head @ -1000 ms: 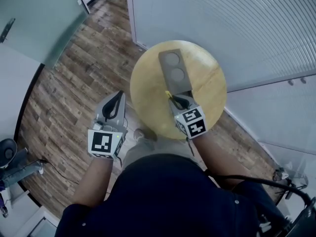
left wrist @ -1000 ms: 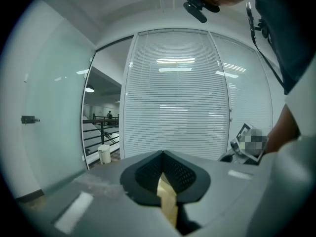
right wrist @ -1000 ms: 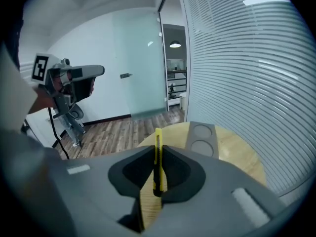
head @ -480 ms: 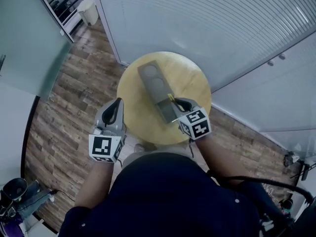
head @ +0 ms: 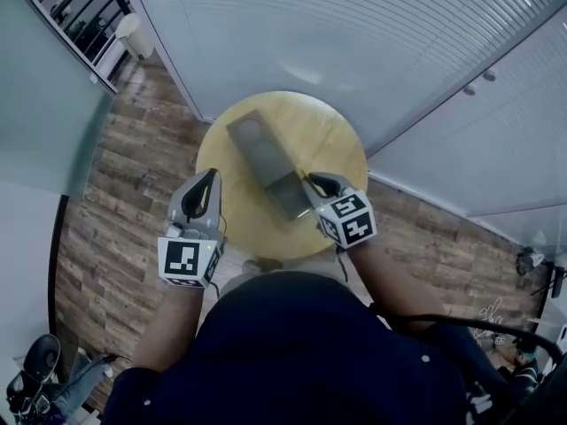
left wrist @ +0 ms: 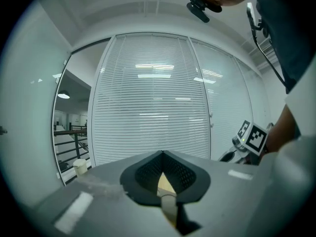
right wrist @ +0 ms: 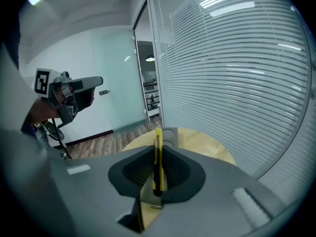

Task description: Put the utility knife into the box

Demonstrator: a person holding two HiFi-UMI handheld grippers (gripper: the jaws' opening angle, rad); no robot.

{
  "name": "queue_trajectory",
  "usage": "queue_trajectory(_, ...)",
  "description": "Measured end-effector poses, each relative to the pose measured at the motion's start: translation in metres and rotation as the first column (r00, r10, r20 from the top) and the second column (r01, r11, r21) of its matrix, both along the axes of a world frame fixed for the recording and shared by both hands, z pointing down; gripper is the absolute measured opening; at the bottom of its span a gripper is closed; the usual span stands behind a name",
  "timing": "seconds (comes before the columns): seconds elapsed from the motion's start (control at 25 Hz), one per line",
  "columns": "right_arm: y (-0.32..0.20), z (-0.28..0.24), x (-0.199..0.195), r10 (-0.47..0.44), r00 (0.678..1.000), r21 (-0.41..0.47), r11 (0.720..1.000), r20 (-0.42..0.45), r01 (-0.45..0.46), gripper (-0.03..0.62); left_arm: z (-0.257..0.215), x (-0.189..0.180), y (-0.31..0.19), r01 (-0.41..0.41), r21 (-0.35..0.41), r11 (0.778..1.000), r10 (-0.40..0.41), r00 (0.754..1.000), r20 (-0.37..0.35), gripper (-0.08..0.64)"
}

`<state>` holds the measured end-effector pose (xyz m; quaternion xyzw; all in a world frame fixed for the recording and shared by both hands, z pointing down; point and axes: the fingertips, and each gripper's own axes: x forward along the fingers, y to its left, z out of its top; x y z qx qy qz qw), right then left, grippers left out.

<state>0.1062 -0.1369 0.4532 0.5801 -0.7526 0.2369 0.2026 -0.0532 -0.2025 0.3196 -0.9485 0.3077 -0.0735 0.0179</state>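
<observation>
Just beside right gripper tips — the box. Angled downward, clamped on yellow utility knife. Leftward, left gripper held level — jaws together.

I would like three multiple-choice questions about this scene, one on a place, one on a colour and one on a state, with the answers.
1. Where does the grey box lie?
A. on the round wooden table
B. on the floor
C. on a chair

2. What colour is the utility knife?
A. red
B. yellow
C. blue

3. How is the right gripper?
A. open and empty
B. shut on the utility knife
C. shut on the box

Answers:
1 A, the head view shows the box flat on the tabletop.
2 B, its body shows yellow in the right gripper view.
3 B, the jaws there press on the knife from both sides.
</observation>
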Motion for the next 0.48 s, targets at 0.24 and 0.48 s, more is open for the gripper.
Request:
queue_trajectory(0.24,-0.006,0.009,-0.001,-0.005,1.000,-0.010,1.000,0.025,0.005,0.053,0.003,0.009,-0.006,0.004,-0.008,1.000,-0.003,1.000,0.031,0.003)
queue_trajectory(0.48,-0.011,0.030,-0.003,-0.001,0.999,-0.053,0.999,0.048,0.004,0.053,0.015,0.013,-0.015,0.007,-0.025,1.000,-0.006,0.998,0.058,0.003)
